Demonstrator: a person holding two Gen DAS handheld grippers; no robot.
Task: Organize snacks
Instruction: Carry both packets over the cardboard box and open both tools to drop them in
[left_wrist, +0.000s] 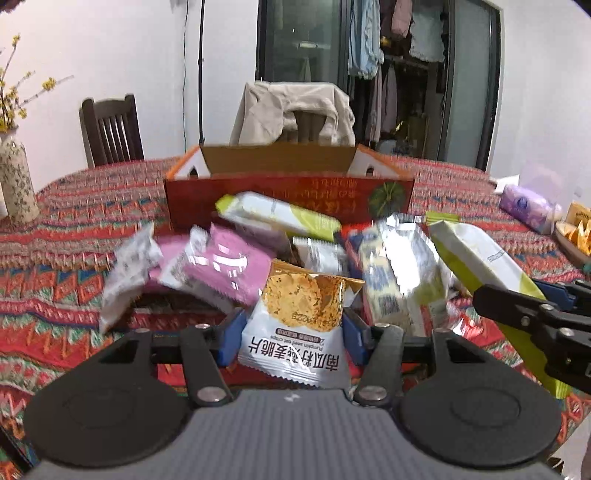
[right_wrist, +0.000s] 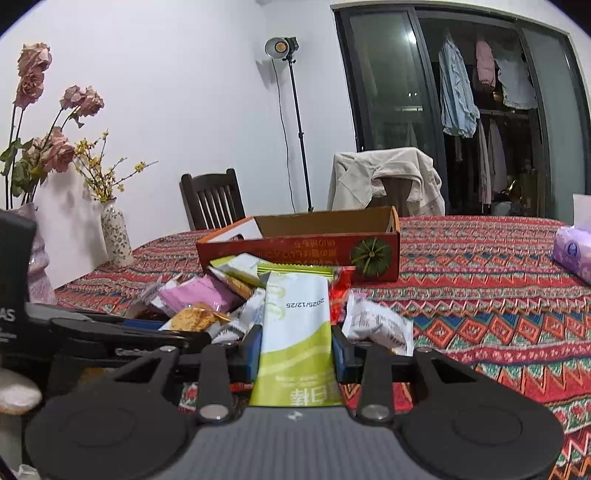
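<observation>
Snacks lie in a heap (left_wrist: 258, 251) on the bright striped tablecloth (left_wrist: 74, 221), just in front of the red box (left_wrist: 288, 195). The left gripper (left_wrist: 291, 332) has its blue fingers (left_wrist: 231, 338) squeezed on a white cracker packet (left_wrist: 295, 332). The packet sits right between them, with its gold top pointing to 12 o'clock. At 3 o'clock of it, the right gripper (right_wrist: 295, 345) pinches a long green and white packet (right_wrist: 295, 332) tight between its two fingers (right_wrist: 340, 350). That packet sticks out toward 12 o'clock, over the heap. A pink packet (left_wrist: 221, 269) lies at 10 o'clock of the cracker packet.
</observation>
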